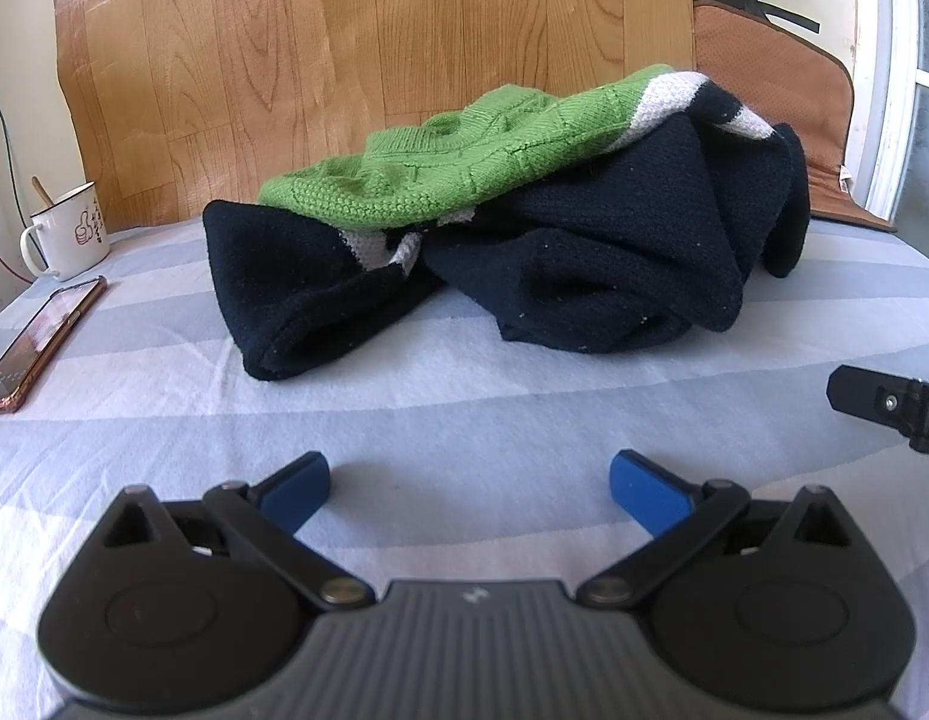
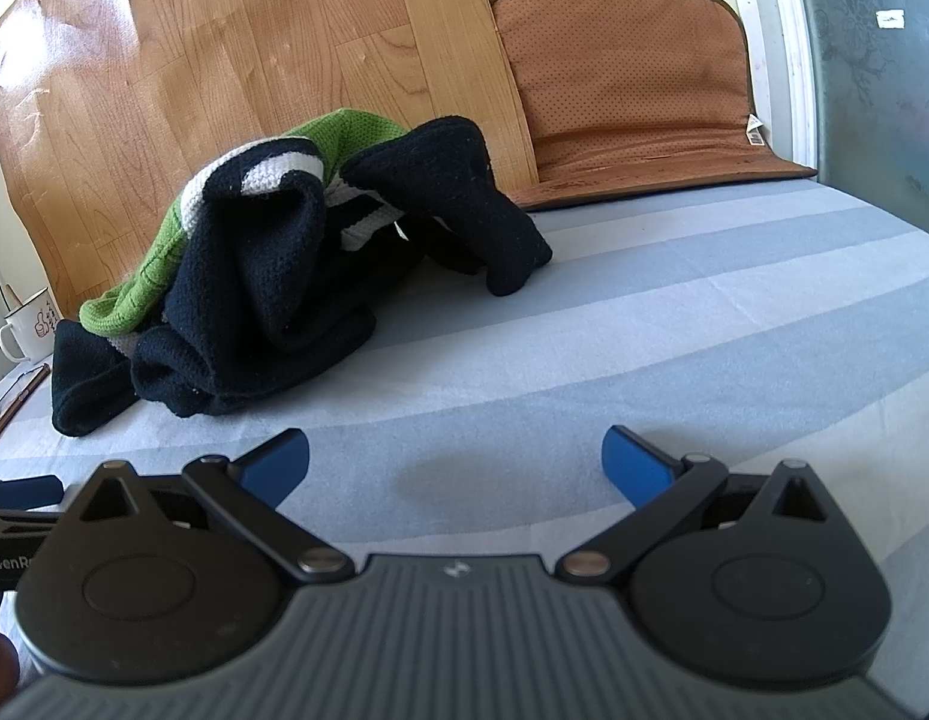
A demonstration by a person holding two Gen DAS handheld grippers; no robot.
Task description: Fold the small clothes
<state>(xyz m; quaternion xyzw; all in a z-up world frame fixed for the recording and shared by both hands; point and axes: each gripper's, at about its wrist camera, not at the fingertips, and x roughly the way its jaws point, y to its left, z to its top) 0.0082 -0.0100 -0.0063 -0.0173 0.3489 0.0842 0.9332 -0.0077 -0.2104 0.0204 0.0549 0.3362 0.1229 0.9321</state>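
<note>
Sweater [image 1: 512, 210]: bunched, unfolded, on bed [image 1: 464, 396]. Both grippers [image 1: 469, 480] [image 2: 455, 459]: fingers spread, nothing held. Risk: 2 layers may be pinched together.

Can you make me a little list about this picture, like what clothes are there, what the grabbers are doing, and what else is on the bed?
clothes: one crumpled knit sweater, green, navy and white, not folded yet
surface: striped blue sheet
left hand-held gripper: open, holding nothing, short of the sweater
right hand-held gripper: open, holding nothing, short of the sweater
beside the sweater: white mug and a phone
behind: wood-pattern board, brown cushion
</note>
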